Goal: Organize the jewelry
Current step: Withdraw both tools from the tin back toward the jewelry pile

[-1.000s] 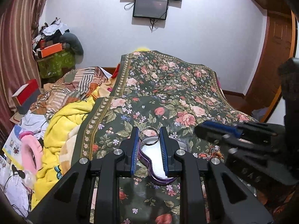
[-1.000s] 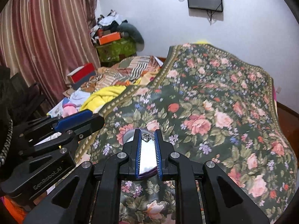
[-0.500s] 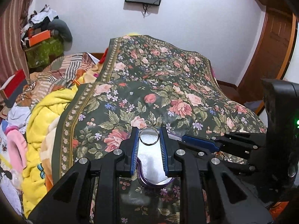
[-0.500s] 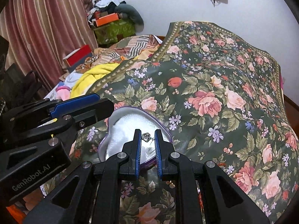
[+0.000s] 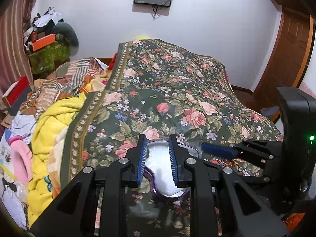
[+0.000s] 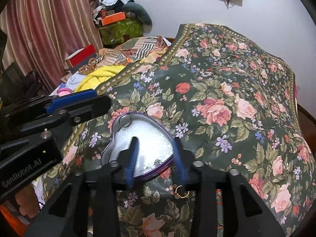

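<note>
A heart-shaped tin (image 5: 158,177) (image 6: 146,134) with a purple rim and white foam lining lies on the floral bedspread (image 5: 177,98). A silver ring (image 6: 123,121) rests in its upper left lobe. A small silver pendant (image 6: 157,162) lies on the foam near the lower rim. My left gripper (image 5: 157,140) hangs open over the tin with nothing between its fingers; in the right wrist view the left gripper (image 6: 102,98) reaches in from the left. My right gripper (image 6: 156,142) stands wide open over the pendant. A gold ring (image 6: 180,192) lies on the bedspread just outside the tin.
A yellow blanket (image 5: 53,130) and striped cloths (image 5: 75,75) are heaped along the bed's left side. Boxes and clothes (image 6: 118,23) pile up by the curtain. A wooden door (image 5: 292,59) stands at the right. More gold pieces (image 5: 235,161) lie under the right gripper.
Both grippers came down over the tin and let go. The silver ring left the left gripper and the pendant left the right gripper; both now lie in the tin. The right fingers spread wide.
</note>
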Motion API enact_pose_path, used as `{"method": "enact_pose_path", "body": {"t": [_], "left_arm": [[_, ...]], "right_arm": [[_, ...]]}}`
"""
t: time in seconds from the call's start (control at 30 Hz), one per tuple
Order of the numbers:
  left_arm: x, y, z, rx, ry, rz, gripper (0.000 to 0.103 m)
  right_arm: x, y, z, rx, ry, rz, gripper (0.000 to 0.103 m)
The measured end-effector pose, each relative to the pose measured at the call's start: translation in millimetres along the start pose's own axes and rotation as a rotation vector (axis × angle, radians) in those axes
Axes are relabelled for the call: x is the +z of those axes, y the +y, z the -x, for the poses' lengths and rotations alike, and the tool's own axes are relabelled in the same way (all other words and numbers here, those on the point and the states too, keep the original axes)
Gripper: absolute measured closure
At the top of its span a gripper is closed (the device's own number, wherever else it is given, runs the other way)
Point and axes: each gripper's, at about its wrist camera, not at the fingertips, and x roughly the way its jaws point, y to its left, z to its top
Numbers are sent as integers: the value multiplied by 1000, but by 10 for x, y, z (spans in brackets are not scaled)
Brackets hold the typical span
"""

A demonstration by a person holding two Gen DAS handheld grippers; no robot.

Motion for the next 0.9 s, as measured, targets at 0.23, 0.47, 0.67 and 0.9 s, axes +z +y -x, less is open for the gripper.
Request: {"method": "enact_pose_path", "body": {"t": [0.23, 0.47, 0.67, 0.9], "left_arm": [[35, 42, 257, 47, -41, 1, 75], [49, -75, 515, 75, -88, -31, 65], [16, -283, 643, 61, -99, -62, 60], [-78, -594, 597, 26, -62, -107, 57]], "right_arm": [[56, -88, 301, -23, -58, -35, 65], [81, -229, 741, -82, -142, -65, 64], [-28, -400, 1099, -131, -197, -98, 57], [-244, -637, 1288, -187, -195, -139, 55]]}}
